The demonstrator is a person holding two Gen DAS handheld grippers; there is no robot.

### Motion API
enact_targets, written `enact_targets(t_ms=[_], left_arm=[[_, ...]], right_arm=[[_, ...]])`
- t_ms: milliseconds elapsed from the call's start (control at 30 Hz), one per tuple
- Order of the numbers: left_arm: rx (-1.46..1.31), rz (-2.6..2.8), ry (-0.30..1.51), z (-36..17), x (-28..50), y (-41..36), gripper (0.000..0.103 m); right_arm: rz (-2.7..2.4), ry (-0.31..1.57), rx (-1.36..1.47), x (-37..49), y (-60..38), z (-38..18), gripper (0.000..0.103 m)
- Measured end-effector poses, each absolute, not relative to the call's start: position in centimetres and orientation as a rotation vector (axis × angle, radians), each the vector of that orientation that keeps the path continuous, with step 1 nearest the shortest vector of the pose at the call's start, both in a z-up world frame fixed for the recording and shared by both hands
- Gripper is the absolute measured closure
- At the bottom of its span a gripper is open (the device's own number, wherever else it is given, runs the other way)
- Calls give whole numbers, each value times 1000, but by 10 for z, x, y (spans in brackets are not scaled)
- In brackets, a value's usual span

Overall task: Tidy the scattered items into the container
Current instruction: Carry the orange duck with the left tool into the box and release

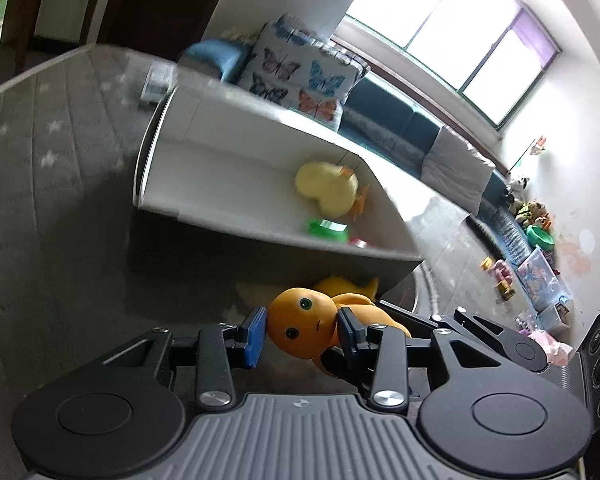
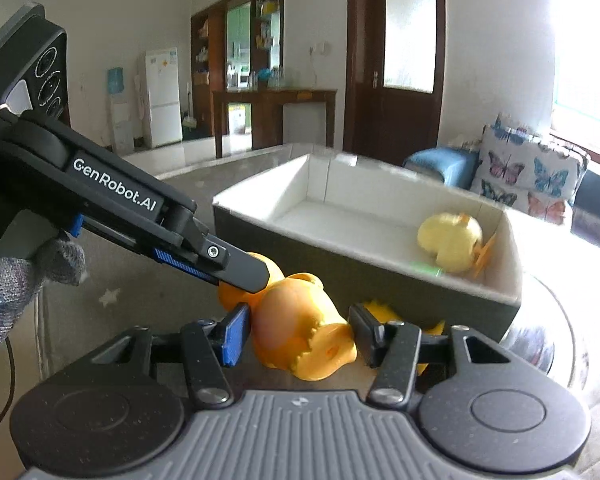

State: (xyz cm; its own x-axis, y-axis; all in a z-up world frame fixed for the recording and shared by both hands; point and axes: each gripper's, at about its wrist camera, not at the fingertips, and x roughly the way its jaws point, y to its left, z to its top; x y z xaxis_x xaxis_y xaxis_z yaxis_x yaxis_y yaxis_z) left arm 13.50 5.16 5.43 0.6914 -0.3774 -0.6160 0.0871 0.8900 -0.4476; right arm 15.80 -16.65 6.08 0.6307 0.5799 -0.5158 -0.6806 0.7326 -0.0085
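While both grippers' fingers clamp the orange doll (image 1: 300, 330) just before the box (image 1: 204, 216), left gripper (image 1: 302, 336) at its head and right gripper (image 2: 298, 336) at its body, it looks light, smooth and likely slippery.

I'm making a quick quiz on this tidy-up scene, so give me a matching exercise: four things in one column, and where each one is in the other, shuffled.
Things:
1. orange doll
2. yellow plush duck
3. butterfly cushion
4. white fridge

Places:
A. inside the white box
B. on the sofa behind the box
C. outside the box, clamped in the left gripper
D. against the far wall of the room

Pairs: 1-C, 2-A, 3-B, 4-D
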Motion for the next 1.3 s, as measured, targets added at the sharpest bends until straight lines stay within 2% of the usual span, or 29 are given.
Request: enact_targets(t_ms=[400, 867, 1100, 1300], left_arm=[[-355, -251, 663, 96, 187, 53, 62], [-383, -207, 785, 55, 247, 65, 61], [-405, -173, 838, 40, 252, 70, 63], [-415, -178, 814, 47, 247, 71, 63]], right_arm=[[671, 394, -165, 205, -156, 96, 48], [664, 530, -103, 273, -144, 60, 48], [665, 550, -97, 271, -141, 49, 48], [667, 543, -106, 265, -141, 51, 47]])
